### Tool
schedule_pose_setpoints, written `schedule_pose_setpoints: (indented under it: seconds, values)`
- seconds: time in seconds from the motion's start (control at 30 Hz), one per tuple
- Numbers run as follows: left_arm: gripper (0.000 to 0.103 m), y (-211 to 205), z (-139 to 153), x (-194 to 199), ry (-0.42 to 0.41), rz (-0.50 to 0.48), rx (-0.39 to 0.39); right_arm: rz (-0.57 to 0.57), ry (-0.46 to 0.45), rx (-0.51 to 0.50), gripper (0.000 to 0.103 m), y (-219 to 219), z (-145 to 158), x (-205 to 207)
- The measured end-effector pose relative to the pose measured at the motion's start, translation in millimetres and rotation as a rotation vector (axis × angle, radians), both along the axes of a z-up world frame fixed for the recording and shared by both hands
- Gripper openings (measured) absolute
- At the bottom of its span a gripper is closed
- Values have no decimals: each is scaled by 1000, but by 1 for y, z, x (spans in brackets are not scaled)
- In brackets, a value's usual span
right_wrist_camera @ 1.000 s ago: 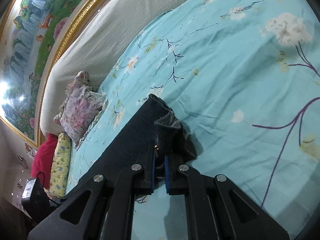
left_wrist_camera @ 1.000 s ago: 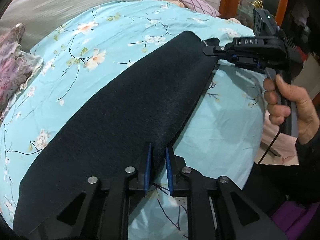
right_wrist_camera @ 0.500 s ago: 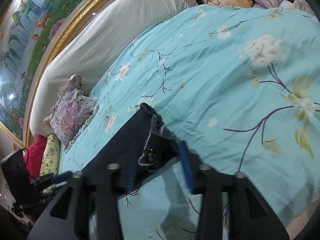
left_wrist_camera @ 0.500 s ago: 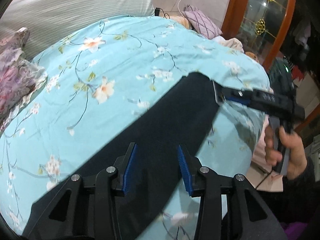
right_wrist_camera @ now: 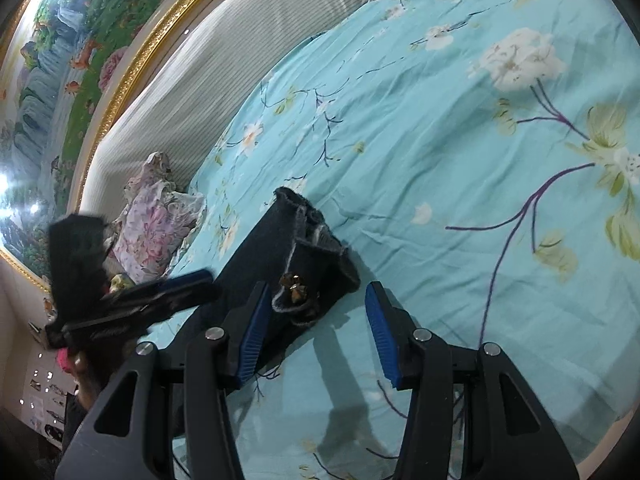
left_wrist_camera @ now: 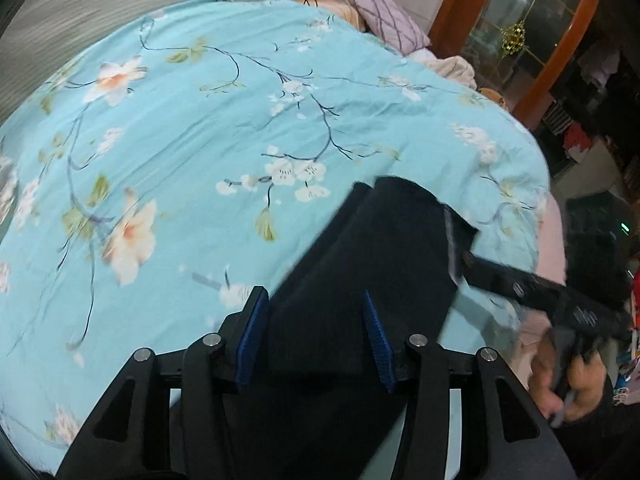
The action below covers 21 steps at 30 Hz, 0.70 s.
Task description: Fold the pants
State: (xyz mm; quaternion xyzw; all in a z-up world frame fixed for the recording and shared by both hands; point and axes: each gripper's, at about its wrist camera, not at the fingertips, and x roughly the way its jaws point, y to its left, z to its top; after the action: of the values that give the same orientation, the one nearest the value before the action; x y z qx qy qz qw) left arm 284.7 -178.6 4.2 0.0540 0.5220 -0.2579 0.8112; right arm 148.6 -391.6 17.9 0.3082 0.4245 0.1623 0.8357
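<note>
Dark navy pants (left_wrist_camera: 372,264) lie folded lengthwise on the turquoise floral bedsheet (left_wrist_camera: 180,128). My left gripper (left_wrist_camera: 314,336) is open above the pants, its blue pads apart and empty. In the right wrist view the waistband end of the pants (right_wrist_camera: 304,256), with a small metal button, lies on the sheet. My right gripper (right_wrist_camera: 316,332) is open just behind the waistband, holding nothing. The other gripper shows in each view: the right one (left_wrist_camera: 532,288) at the pants' far end, the left one (right_wrist_camera: 136,300) at the left.
A striped grey headboard cushion (right_wrist_camera: 224,80) and a floral pillow (right_wrist_camera: 156,220) sit at the bed's head below a gold-framed painting (right_wrist_camera: 80,40). A purple pillow (left_wrist_camera: 384,24) and a wooden glass cabinet (left_wrist_camera: 520,32) stand beyond the bed. The bed edge drops off at right (left_wrist_camera: 552,240).
Both grippers were shut on the pants a second ago. They have opened and let go, and the pants now lie on the bed. Both grippers have drawn back slightly.
</note>
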Motion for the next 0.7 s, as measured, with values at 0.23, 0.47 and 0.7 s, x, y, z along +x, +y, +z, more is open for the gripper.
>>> schedule_pose_setpoints:
  seconds: [0.23,0.47,0.7]
  values:
    - [52,-18,-28,36,91,-32,-27,16,2,32,50,4,-7,3]
    - [29,-19,-35,41,114,-60,-106,35,-16,76,32,5,-14,10]
    - [11,-14,-21,31,76,-60,-143,51,-36,97,16,7,-11,7]
